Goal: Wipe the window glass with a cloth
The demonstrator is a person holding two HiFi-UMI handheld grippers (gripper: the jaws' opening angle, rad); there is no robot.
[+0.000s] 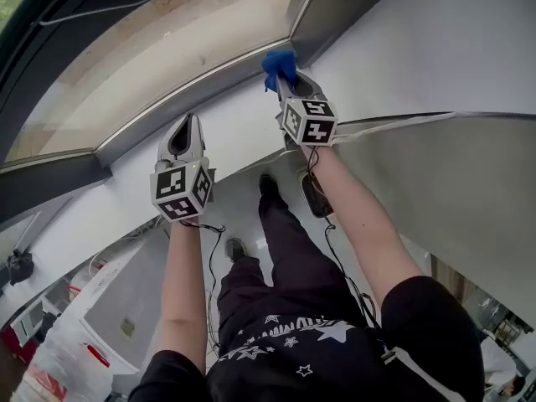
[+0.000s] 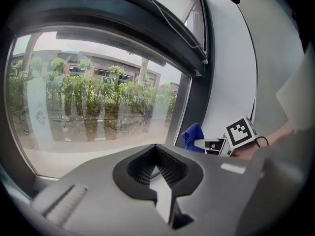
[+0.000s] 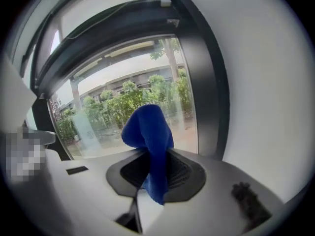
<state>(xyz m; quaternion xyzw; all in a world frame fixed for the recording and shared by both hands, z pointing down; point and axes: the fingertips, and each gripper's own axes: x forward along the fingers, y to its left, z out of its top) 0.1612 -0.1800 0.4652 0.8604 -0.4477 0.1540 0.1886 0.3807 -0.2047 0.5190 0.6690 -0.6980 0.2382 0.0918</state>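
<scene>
The fingers [image 2: 171, 166] of our left gripper [image 1: 188, 124] are pressing together on nothing, pointing at the window glass [image 2: 88, 97] ahead of them. To their right, the fingers [image 3: 181, 173] of our right gripper [image 1: 289, 82] are pinching a blue cloth [image 3: 147, 132]. It is bunching up past the tips, beside the dark window frame [image 1: 193, 86]; we cannot tell whether it is touching. Square black-and-white markers are showing on each cube [image 1: 180, 191] behind the fingers.
</scene>
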